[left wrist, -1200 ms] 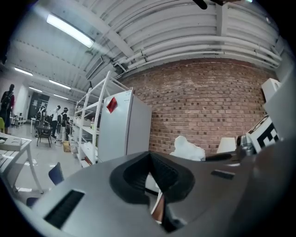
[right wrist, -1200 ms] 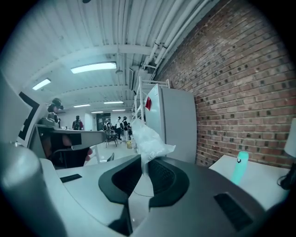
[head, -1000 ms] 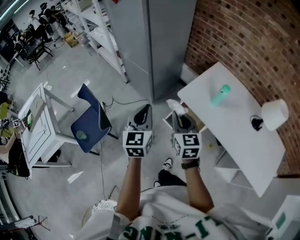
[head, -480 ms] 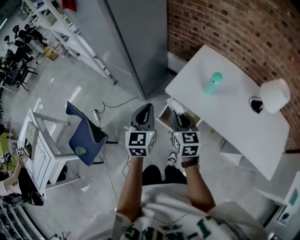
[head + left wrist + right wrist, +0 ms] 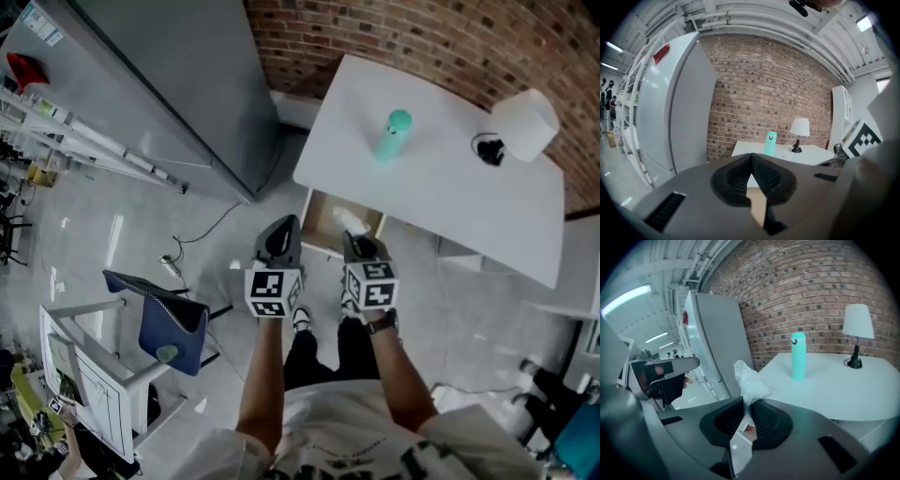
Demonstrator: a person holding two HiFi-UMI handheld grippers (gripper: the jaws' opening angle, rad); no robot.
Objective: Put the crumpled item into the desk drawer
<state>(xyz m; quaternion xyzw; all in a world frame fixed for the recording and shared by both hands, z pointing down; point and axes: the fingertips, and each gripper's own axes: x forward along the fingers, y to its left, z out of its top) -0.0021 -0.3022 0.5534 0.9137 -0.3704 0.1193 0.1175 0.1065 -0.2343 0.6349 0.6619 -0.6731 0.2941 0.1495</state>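
Note:
In the head view my right gripper (image 5: pixel 360 246) is shut on the white crumpled item (image 5: pixel 346 221), which sticks out past its tips. The item hangs over the open wooden drawer (image 5: pixel 319 221) under the near edge of the white desk (image 5: pixel 441 202). From the right gripper view the crumpled item (image 5: pixel 749 379) is pinched between the pads and rises above my right gripper (image 5: pixel 746 405). My left gripper (image 5: pixel 281 238) hovers beside it, left of the drawer. In its own view my left gripper (image 5: pixel 751 158) has its tips together with nothing between them.
A teal bottle (image 5: pixel 394 132) and a white lamp (image 5: pixel 522 126) stand on the desk against the brick wall (image 5: pixel 422 37). A tall grey cabinet (image 5: pixel 169 84) stands left of the desk. A blue chair (image 5: pixel 167 322) and a small white table (image 5: pixel 84 389) are behind on the left.
Both grippers have come down and closer to the desk, and the drawer now lies just under the right one's tips. The crumpled item stays pinched in the right gripper.

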